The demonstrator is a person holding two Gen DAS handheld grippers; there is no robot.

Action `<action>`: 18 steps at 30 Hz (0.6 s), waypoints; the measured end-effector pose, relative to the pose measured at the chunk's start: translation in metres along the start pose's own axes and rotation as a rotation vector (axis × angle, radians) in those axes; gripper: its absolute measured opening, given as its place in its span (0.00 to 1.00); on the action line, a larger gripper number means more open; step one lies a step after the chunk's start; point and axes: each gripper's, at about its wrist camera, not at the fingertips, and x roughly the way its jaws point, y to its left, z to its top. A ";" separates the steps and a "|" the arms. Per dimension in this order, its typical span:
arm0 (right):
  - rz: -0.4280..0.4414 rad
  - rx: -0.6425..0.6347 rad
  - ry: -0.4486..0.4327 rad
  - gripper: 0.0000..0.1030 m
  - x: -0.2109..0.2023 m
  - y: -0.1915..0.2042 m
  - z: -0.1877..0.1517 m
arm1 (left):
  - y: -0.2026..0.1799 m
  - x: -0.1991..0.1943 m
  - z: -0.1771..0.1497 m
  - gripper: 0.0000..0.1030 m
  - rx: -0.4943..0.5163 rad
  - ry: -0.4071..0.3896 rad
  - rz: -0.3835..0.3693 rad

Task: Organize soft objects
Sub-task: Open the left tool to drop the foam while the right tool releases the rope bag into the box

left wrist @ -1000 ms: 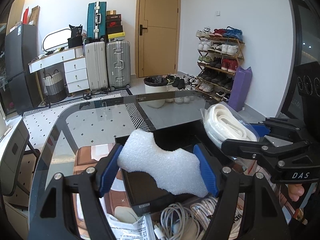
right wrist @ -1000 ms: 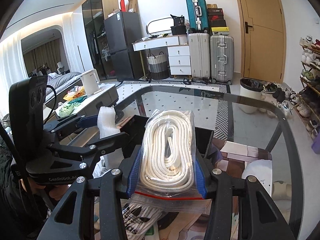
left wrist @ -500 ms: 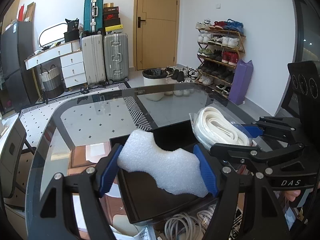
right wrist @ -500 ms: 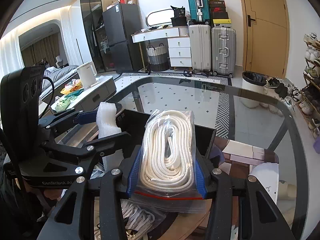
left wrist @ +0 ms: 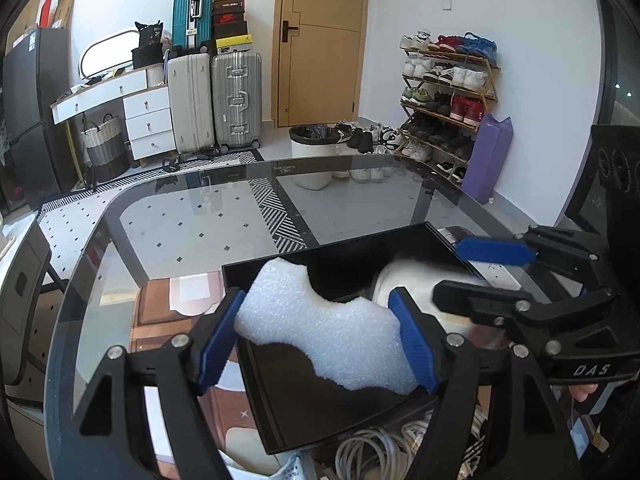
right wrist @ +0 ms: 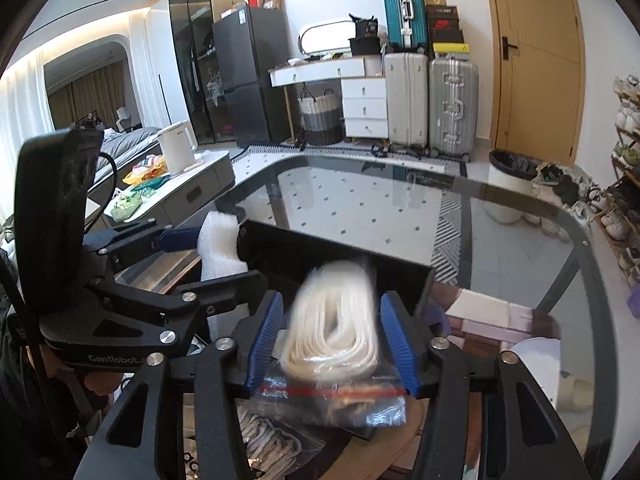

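A white foam piece (left wrist: 332, 332) hangs over the black tray (left wrist: 340, 246), and my left gripper (left wrist: 316, 308) grips it with both blue pads touching its ends as the jaws start opening. My right gripper (right wrist: 331, 304) has its jaws opening. The clear bag of white rope (right wrist: 336, 320) sits blurred between them with a gap on each side, slipping down into the tray (right wrist: 304, 252). In the left wrist view the right gripper (left wrist: 476, 272) is at the tray's right, with the rope bag (left wrist: 408, 280) a white blur beneath it. The right wrist view has the foam (right wrist: 218, 248) at the tray's left edge.
The tray rests on a glass table (left wrist: 180, 232) with a rounded far edge. Coiled white cables (left wrist: 380, 448) and bagged cords (right wrist: 272, 444) lie at the near side. A pale box (right wrist: 496, 316) lies to the tray's right. A chair (left wrist: 20, 288) stands left of the table.
The right jaws have parted and the rope bag, held sharp before, is now blurred and lower between them. Both grippers have come forward and down over the tray. The foam stays gripped.
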 end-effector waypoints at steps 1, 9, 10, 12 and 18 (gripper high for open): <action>-0.006 0.000 -0.005 0.66 -0.004 -0.001 -0.001 | 0.001 -0.001 0.000 0.79 -0.004 0.001 0.001; -0.027 0.043 -0.060 0.98 -0.048 -0.011 -0.021 | 0.002 -0.025 -0.011 1.00 -0.037 -0.044 0.011; -0.026 0.047 -0.062 0.99 -0.052 -0.012 -0.025 | 0.002 -0.028 -0.013 1.00 -0.043 -0.044 0.007; -0.023 0.054 -0.073 0.99 -0.062 -0.012 -0.032 | 0.003 -0.034 -0.016 1.00 -0.052 -0.052 0.011; -0.032 0.068 -0.083 0.99 -0.083 -0.006 -0.054 | 0.002 -0.050 -0.033 1.00 -0.061 -0.048 0.022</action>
